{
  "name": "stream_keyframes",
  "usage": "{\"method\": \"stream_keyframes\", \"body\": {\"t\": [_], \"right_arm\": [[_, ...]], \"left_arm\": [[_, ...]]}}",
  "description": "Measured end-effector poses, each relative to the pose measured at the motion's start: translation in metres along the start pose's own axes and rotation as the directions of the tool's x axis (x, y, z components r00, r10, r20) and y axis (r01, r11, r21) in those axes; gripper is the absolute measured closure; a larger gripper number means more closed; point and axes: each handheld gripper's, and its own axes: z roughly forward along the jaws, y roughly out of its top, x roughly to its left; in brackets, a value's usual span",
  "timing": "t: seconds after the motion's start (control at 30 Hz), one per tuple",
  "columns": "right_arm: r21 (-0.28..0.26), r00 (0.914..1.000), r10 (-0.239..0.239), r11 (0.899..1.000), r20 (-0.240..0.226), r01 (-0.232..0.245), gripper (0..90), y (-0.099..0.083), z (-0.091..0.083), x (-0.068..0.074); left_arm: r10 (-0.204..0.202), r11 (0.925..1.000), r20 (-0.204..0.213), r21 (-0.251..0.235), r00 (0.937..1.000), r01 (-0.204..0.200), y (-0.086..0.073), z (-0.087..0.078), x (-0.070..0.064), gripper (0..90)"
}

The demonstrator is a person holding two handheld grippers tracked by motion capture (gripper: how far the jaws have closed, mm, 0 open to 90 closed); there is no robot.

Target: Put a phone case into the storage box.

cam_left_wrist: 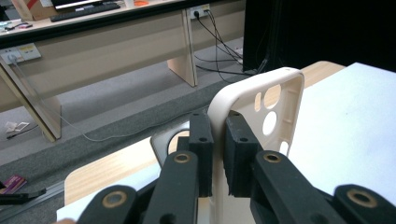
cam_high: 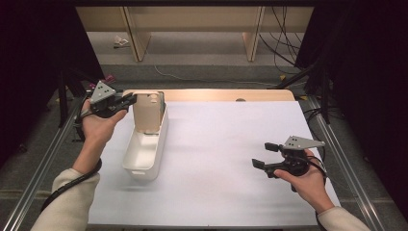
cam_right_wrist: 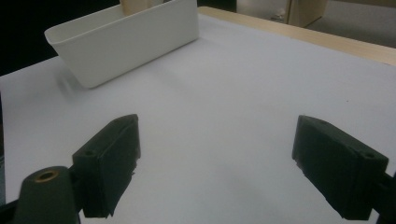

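at the table's far left corner, the left gripper (cam_high: 129, 101) clamps a phone case (cam_high: 146, 113) standing in the white bin (cam_high: 142, 159); the left gripper view shows its camera holes; the right gripper (cam_high: 264, 155) is apart.

You are working in a lab or office test room, set up for recording rather than living. Your table (cam_high: 216, 159) is a plain wooden top covered with a white sheet, and it sits inside a frame of metal rails (cam_high: 43, 159) running along its left and right sides. Black curtains (cam_high: 29, 57) close off both flanks. Beyond the far edge, the floor is grey carpet, with loose cables (cam_high: 284, 43) trailing across it at the far right. Light wooden office desks (cam_high: 192, 24) stand at the back. In the left gripper view, one desk carries a keyboard (cam_left_wrist: 84, 10) and wall sockets (cam_left_wrist: 18, 51).
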Motion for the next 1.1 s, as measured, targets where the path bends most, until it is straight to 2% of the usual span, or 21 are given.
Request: {"method": "stream_keyframes", "body": {"t": [0.37,0.57,1.1], "right_arm": [[0.0,1.0,0.001,1.0,0.0,-0.001,16.2,0.0,0.0,0.0],[-0.001,1.0,0.0,1.0,-0.001,0.0,16.2,0.0,0.0,0.0],[0.0,1.0,0.0,1.0,-0.001,0.0,16.2,0.0,0.0,0.0]], "left_arm": [[0.005,0.9994,0.02,0.035,0.9998,-0.006,-0.016,0.015,0.003,82.5],[-0.014,0.9988,0.027,0.046,0.9995,0.013,-0.024,0.02,0.008,82.4],[-0.03,0.9971,0.03,0.071,0.9991,0.027,-0.031,0.026,0.012,82.1]]}}
